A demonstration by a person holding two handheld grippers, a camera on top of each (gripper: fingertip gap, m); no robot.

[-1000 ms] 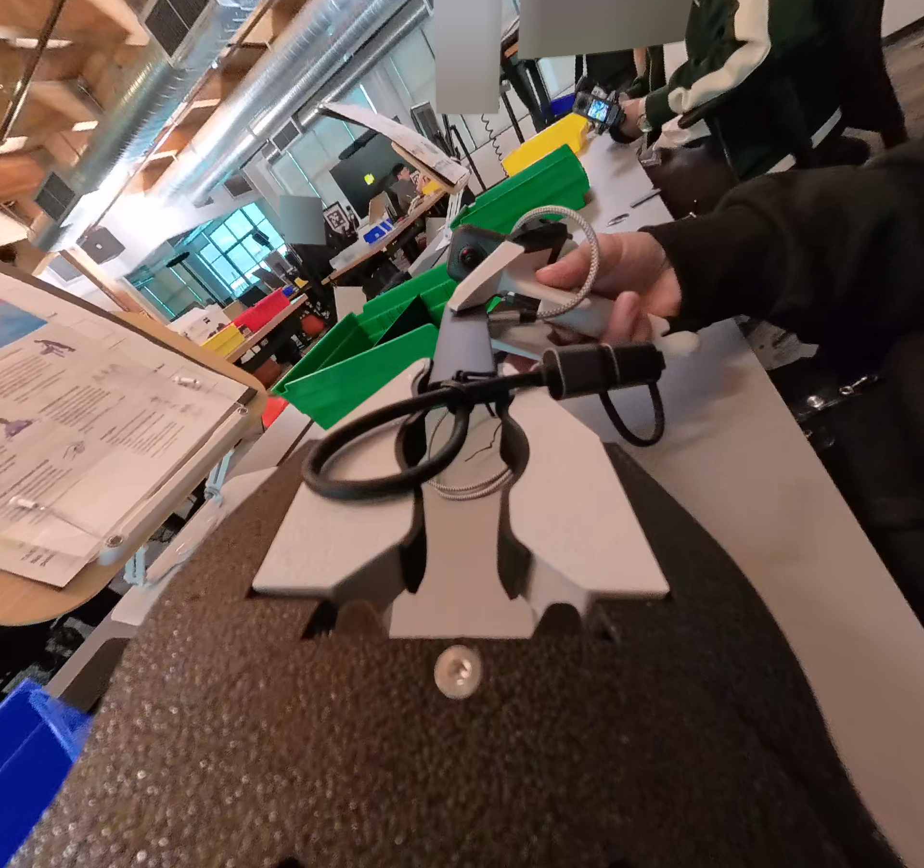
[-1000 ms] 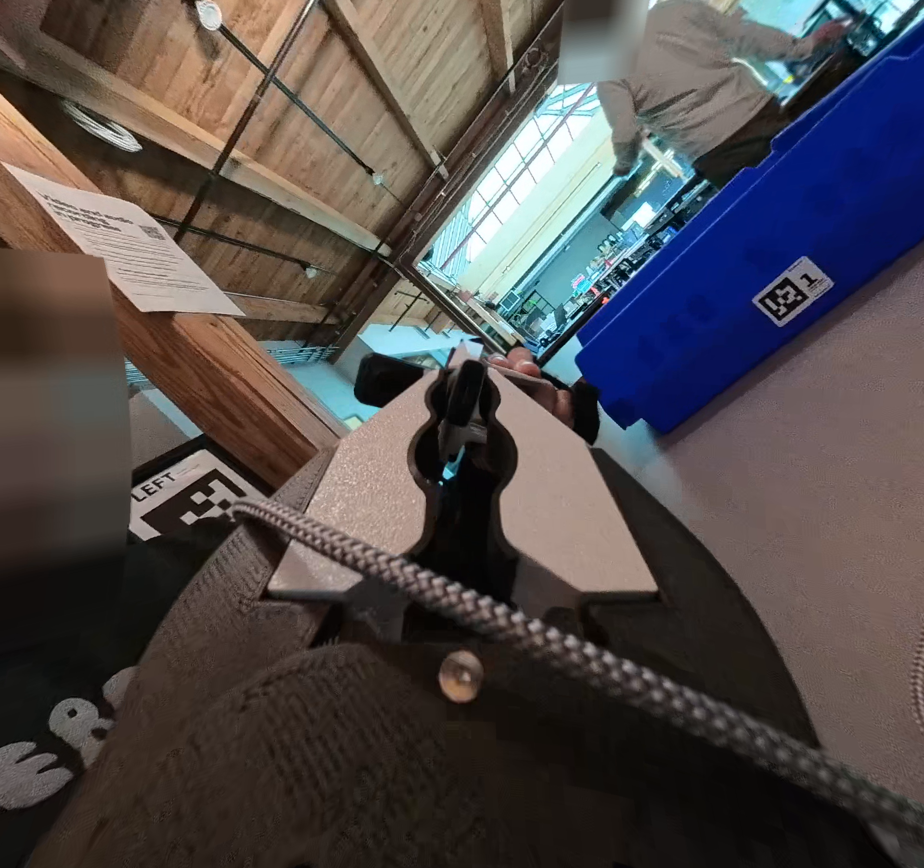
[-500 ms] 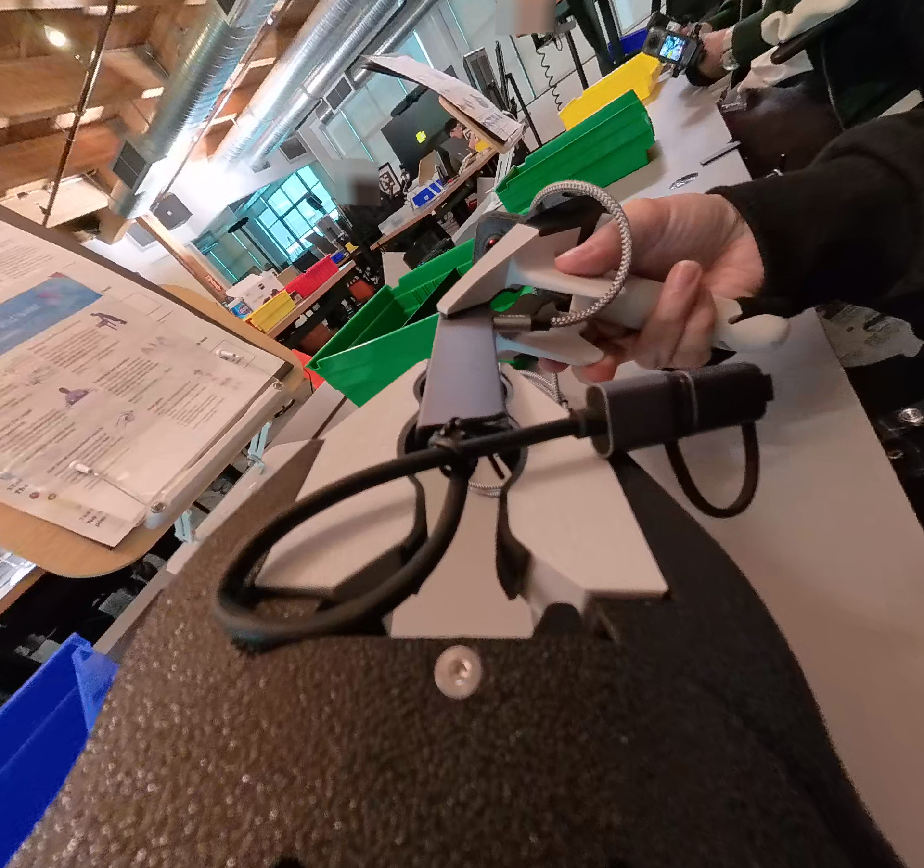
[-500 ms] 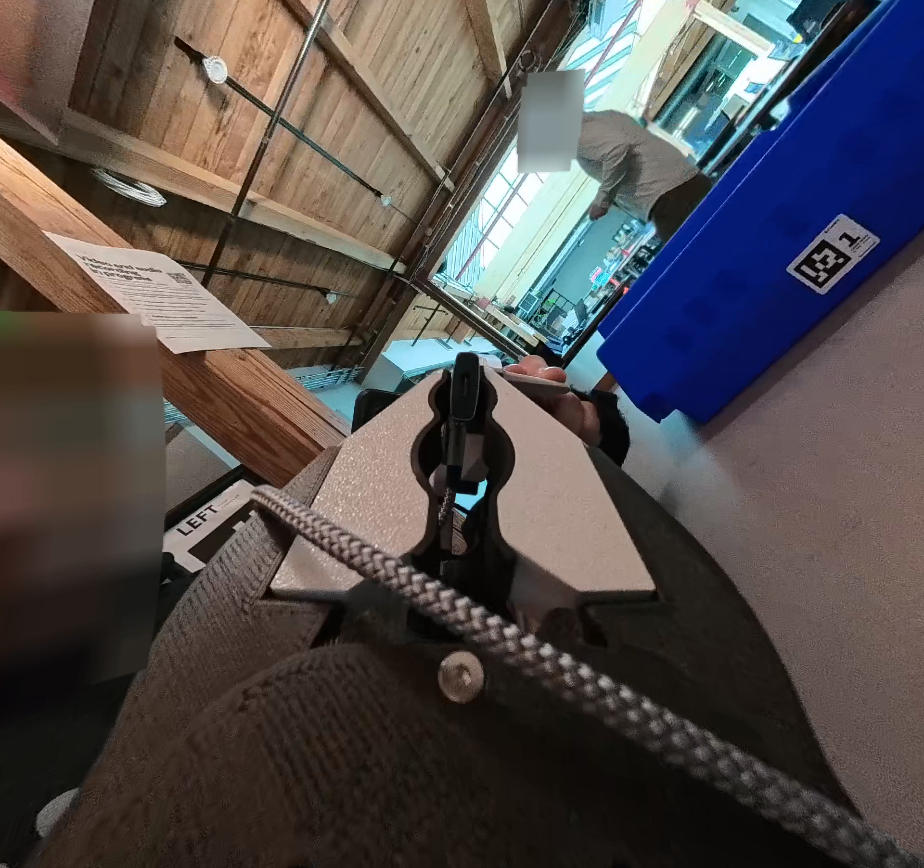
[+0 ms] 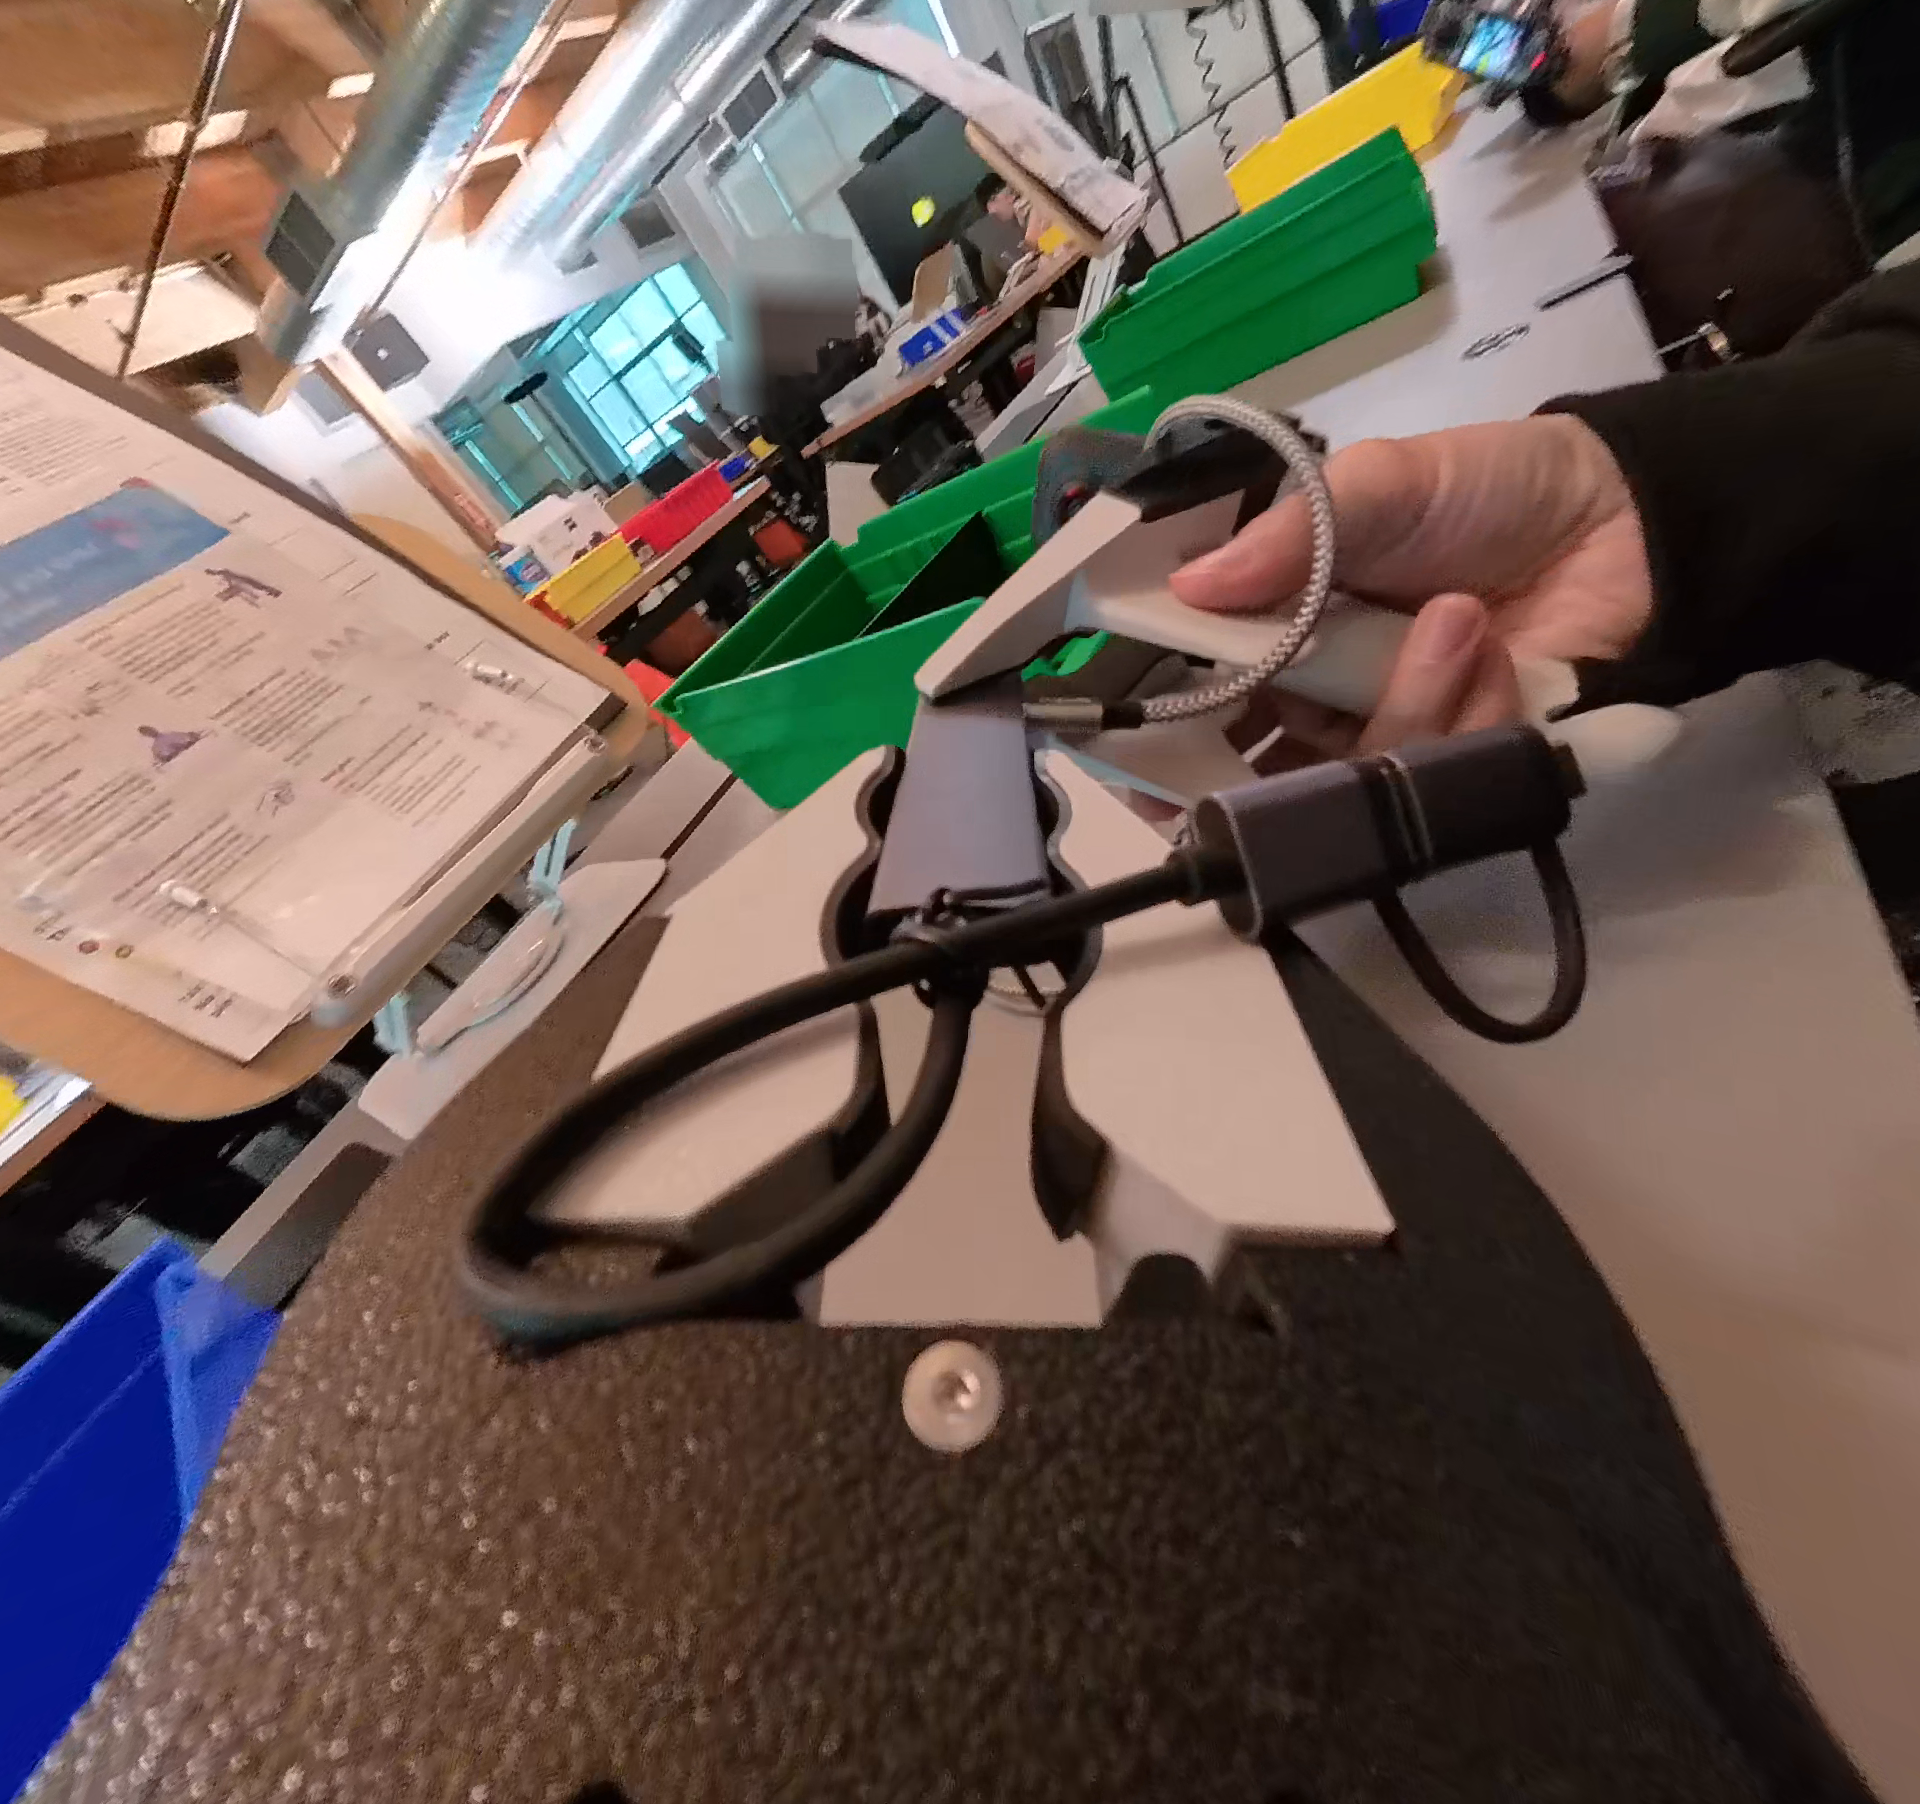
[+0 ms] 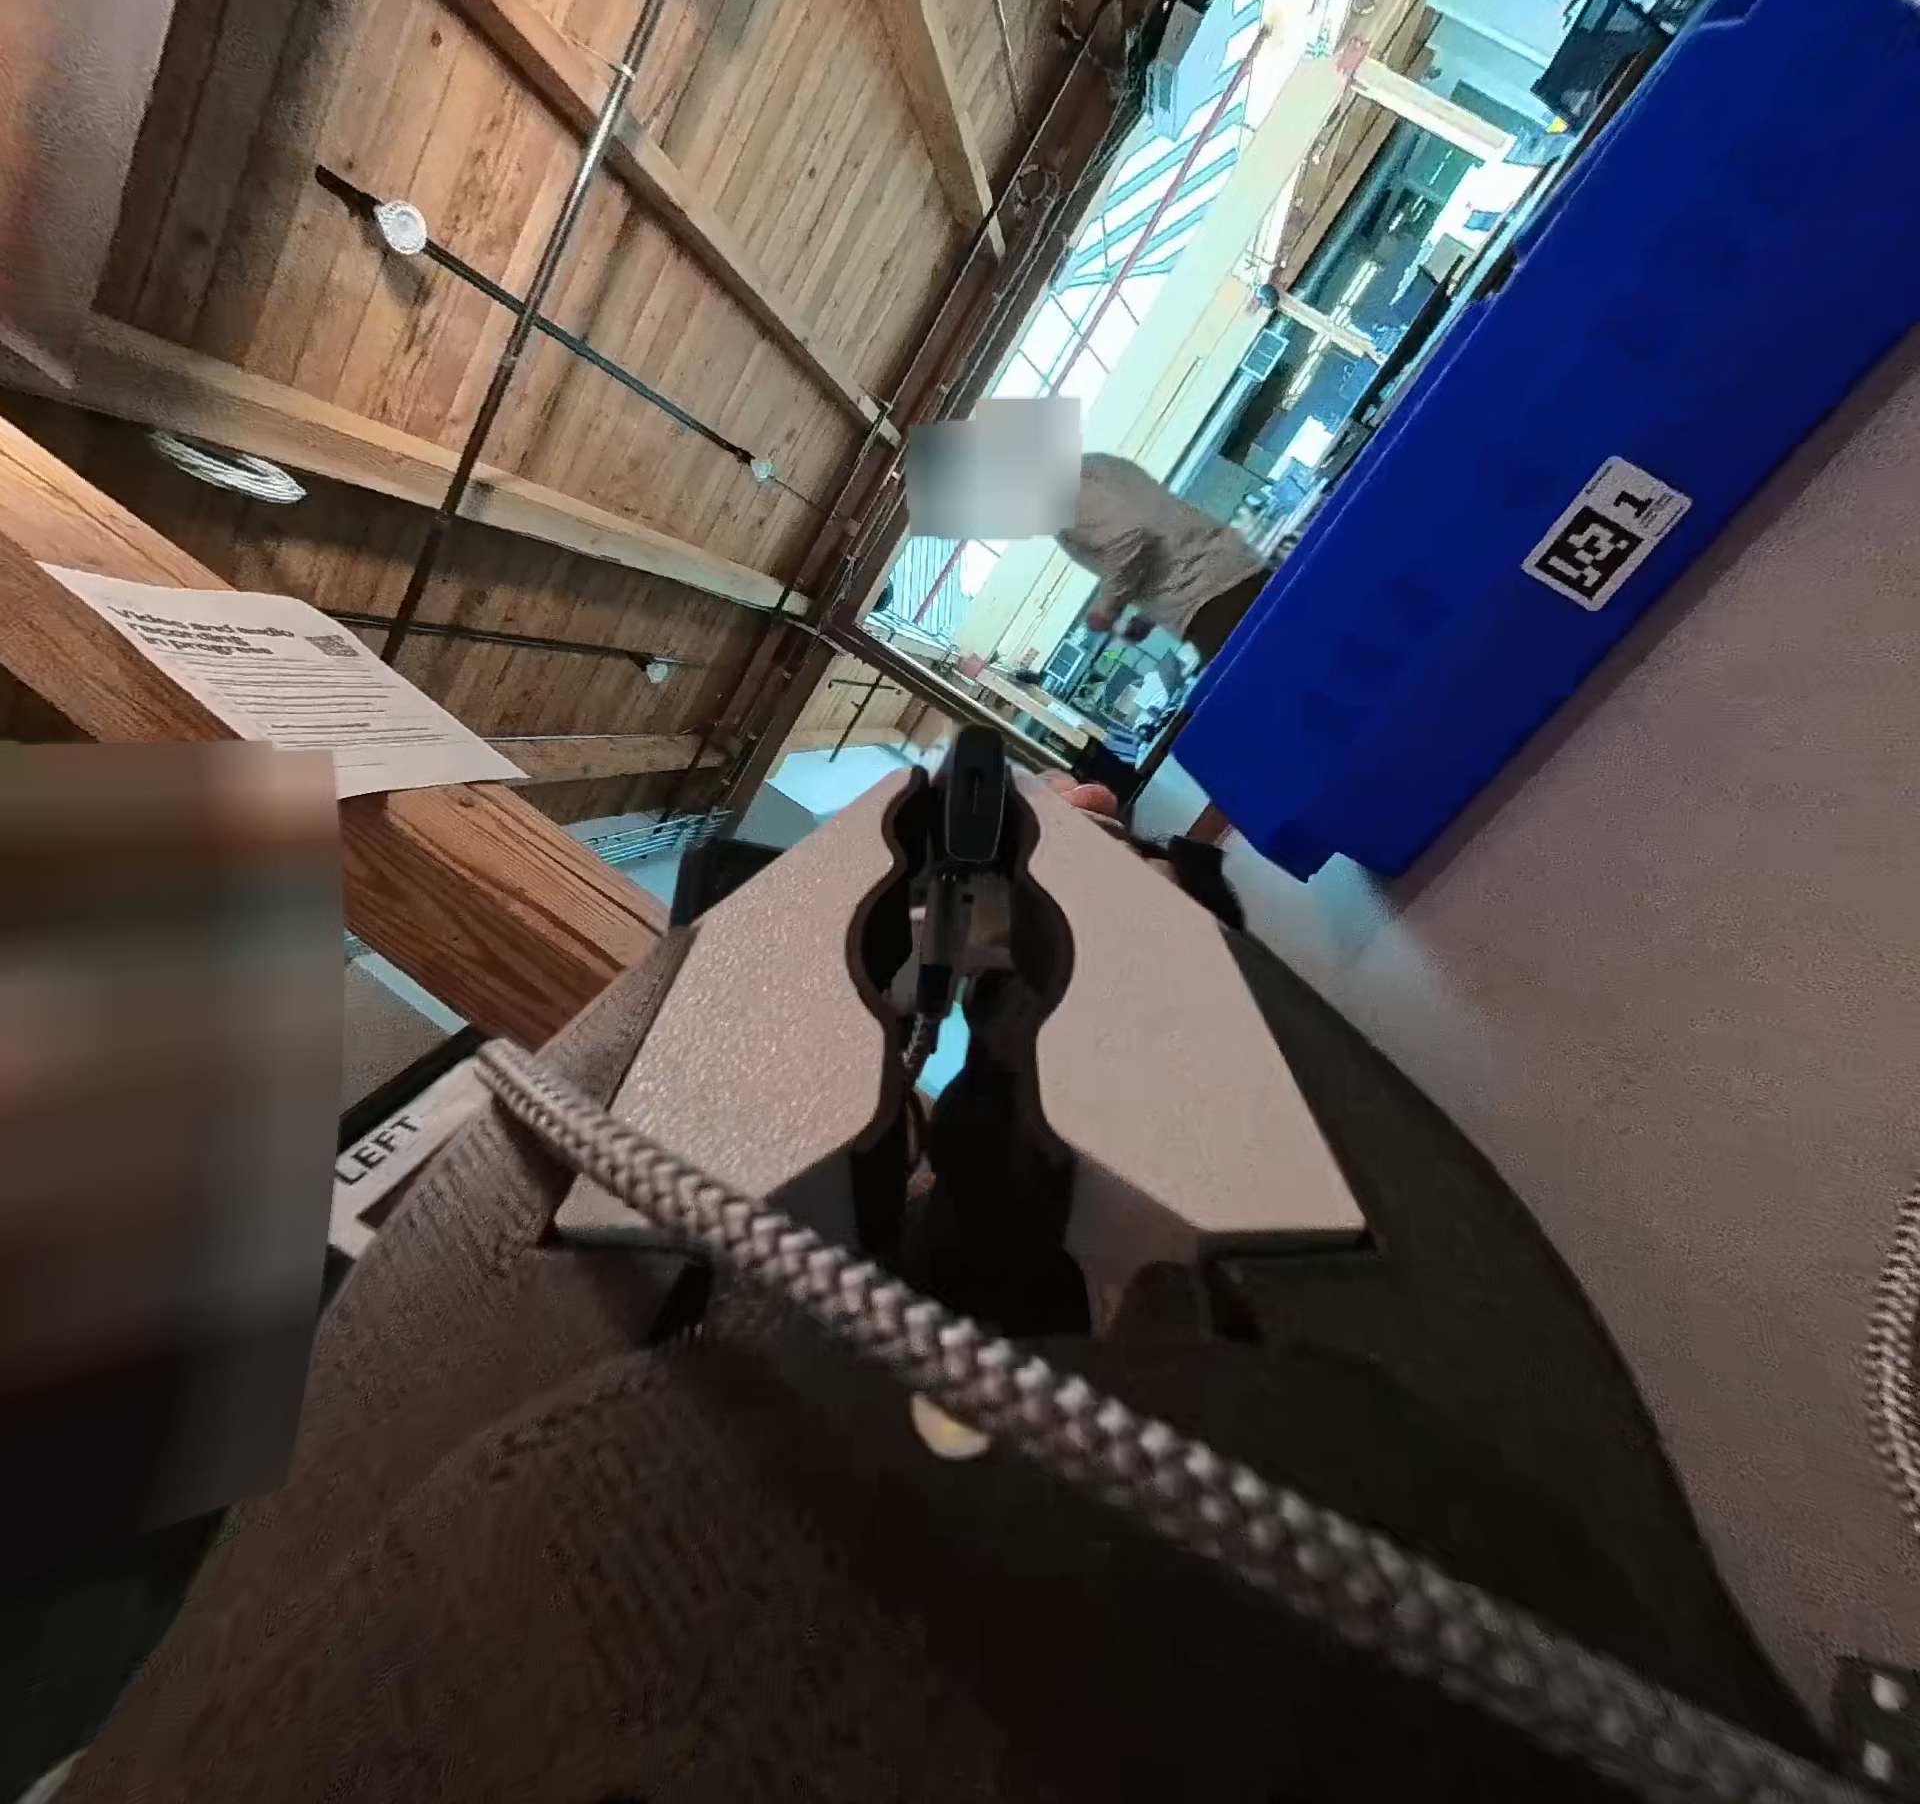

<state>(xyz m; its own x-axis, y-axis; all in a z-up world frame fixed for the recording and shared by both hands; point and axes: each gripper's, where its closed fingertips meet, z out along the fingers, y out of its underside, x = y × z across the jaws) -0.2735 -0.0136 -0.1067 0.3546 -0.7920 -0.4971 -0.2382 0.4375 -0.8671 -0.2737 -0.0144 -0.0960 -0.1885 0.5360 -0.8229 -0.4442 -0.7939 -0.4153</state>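
My left gripper [image 5: 966,767] is shut on a flat dark grey device [image 5: 951,829], seen edge-on. A black cable [image 5: 727,1110] tied to the device loops over my left finger and ends in a black cylindrical adapter [image 5: 1382,819]. A hand [image 5: 1455,549] holds my right gripper [image 5: 1003,658] just beyond the device's far end, with a silver plug [image 5: 1070,715] on a braided cable [image 5: 1299,549]. In the right wrist view my right gripper [image 6: 971,804] is shut on that plug [image 6: 961,923], right at the end of the dark device [image 6: 977,788]. The braided cable [image 6: 935,1339] crosses the gripper body.
Green bins [image 5: 810,715] and a yellow bin [image 5: 1351,123] stand on the grey table [image 5: 1714,1027]. A printed sheet on a wooden stand [image 5: 208,746] is to the left, a blue bin [image 5: 83,1422] lower left. The right wrist view shows a blue bin [image 6: 1558,466], a wooden beam [image 6: 468,871] and a person [image 6: 1153,549].
The two grippers have drawn closer together, and the hand with the right gripper looms larger. The black cable loop has swung down to the left. The plug now sits at the device's end.
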